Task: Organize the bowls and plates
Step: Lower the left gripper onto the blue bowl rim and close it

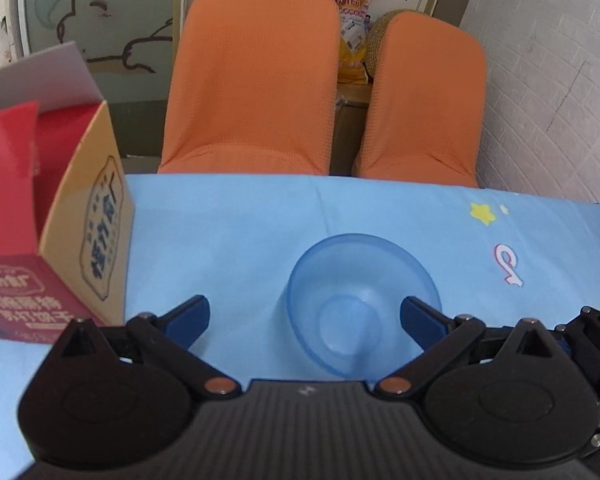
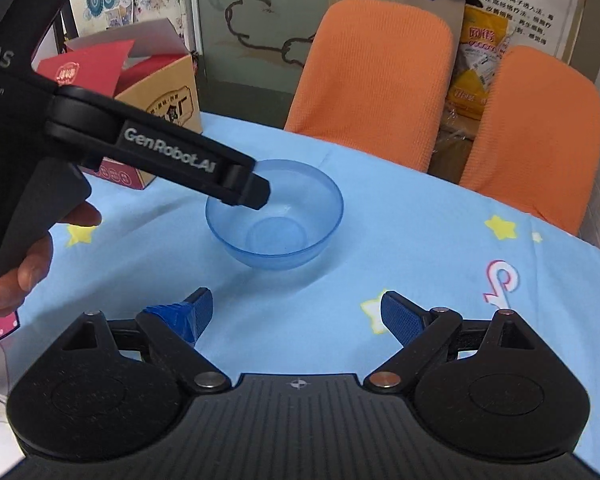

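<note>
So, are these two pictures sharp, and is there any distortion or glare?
Left wrist view: slightly soft; the blue bowl and chairs lack crisp edges. Right wrist view: sharper; the lettering on the left gripper is readable. Both: fisheye bending, dark corners, even light, faint shadows, no strong glare.

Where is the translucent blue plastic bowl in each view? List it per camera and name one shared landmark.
Left wrist: translucent blue plastic bowl low centre, between the open left claw's fingers.
Right wrist: bowl centre, beyond the open right claw, left claw's tip over its rim.
Shared landmark: open red-and-tan cardboard box, left of the bowl.
</note>
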The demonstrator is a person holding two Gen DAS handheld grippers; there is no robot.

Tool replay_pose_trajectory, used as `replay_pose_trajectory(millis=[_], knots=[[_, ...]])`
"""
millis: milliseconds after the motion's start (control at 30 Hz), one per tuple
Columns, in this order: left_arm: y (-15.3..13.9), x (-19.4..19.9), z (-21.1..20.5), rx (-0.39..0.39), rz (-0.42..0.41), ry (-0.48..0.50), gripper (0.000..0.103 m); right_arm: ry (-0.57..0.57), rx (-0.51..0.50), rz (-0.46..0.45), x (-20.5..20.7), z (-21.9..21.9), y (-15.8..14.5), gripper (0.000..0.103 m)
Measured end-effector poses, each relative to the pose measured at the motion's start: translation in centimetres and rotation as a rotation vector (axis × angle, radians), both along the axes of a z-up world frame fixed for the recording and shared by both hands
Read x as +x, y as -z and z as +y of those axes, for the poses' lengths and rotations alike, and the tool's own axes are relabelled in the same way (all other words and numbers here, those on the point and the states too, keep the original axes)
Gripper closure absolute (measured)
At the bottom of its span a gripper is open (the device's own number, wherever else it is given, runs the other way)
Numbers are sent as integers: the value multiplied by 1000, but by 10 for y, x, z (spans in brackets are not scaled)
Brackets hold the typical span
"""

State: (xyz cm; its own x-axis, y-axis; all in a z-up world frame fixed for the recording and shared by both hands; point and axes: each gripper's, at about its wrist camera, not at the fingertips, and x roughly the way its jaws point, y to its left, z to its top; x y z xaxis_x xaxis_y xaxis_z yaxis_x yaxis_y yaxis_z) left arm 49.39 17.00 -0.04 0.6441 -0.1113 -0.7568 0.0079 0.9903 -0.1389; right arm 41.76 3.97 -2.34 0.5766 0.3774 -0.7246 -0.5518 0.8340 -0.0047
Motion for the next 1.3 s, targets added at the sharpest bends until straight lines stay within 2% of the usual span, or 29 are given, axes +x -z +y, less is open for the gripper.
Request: replay_pose_trajectory(millis=[267, 367, 433, 467, 500, 600, 800, 967, 1133, 1300], knots=[[24, 25, 1, -2, 18, 38, 3, -5, -15, 44, 33, 23, 21, 25], [28, 29, 1, -4, 20, 56, 6, -11, 20, 16, 34, 26, 26, 24], [29, 31, -1, 12, 7, 74, 18, -19, 33, -15, 33, 29, 27, 25], [28, 30, -4, 33, -2, 93, 40, -24, 39, -24, 32, 30, 27, 25], [28, 29, -7, 47, -3, 113, 53, -35, 40, -32, 31, 33, 26, 27], [27, 26, -8, 28, -1, 148, 59, -42, 56, -51, 31, 38, 25, 30], [22, 19, -13, 28, -7, 188, 59, -73, 58, -110, 26, 40, 18, 29], [6, 7, -16, 6, -32, 189, 59, -74, 54, -137, 20, 34, 5, 29], [-21, -22, -37, -1, -91, 209, 59, -67, 34, -187, -3, 19, -21, 29], [-47, -68, -60, -20, -137, 229, 59, -43, 27, -241, -45, -3, -48, 29]])
